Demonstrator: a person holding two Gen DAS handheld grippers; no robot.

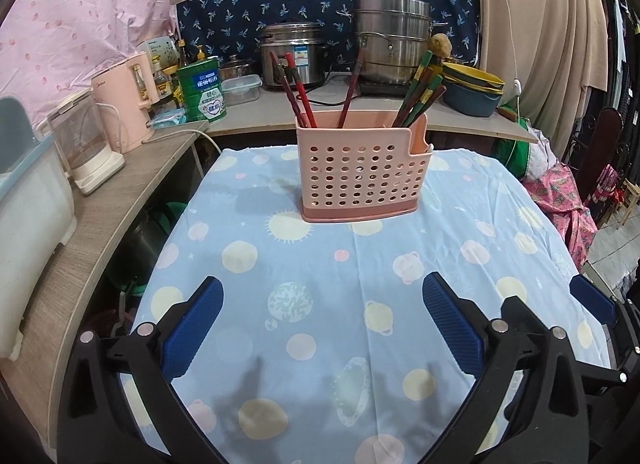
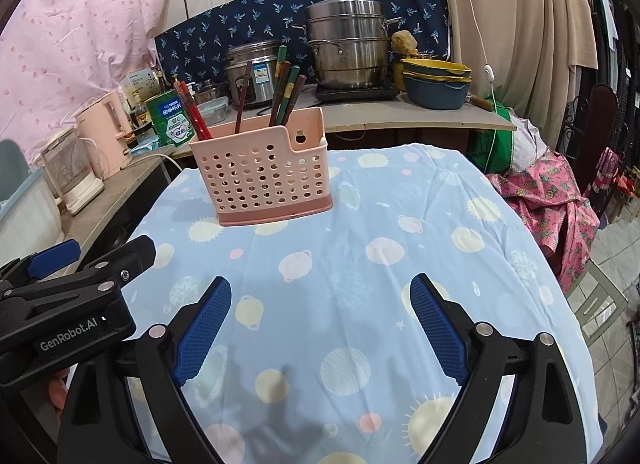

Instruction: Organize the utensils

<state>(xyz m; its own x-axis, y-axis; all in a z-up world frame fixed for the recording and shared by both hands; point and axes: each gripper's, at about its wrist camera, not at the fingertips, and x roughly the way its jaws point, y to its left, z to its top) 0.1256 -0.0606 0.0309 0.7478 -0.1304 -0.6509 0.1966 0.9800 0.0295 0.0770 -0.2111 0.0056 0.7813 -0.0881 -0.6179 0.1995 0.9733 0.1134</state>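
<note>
A pink perforated utensil holder (image 1: 362, 168) (image 2: 262, 170) stands upright on the table with the blue planet-print cloth (image 1: 320, 344) (image 2: 360, 304). Red chopsticks (image 1: 298, 94) (image 2: 196, 114) lean in its left part. Green and brown chopsticks (image 1: 418, 94) (image 2: 288, 94) stand in its right part. My left gripper (image 1: 322, 296) hovers low over the cloth in front of the holder, open, with nothing between its blue pads. My right gripper (image 2: 320, 292) hangs beside it to the right, also open and empty. The left gripper's black body (image 2: 72, 304) shows at the left edge of the right wrist view.
A wooden counter (image 1: 80, 244) runs along the left with a pink kettle (image 1: 124, 104), a clear kettle (image 1: 86, 144) and a green tin (image 1: 202, 90). Behind the table a shelf carries a rice cooker (image 1: 292, 54), a steel steamer pot (image 1: 390, 40) and stacked bowls (image 1: 474, 90). Pink patterned cloth (image 2: 552, 200) lies at the right.
</note>
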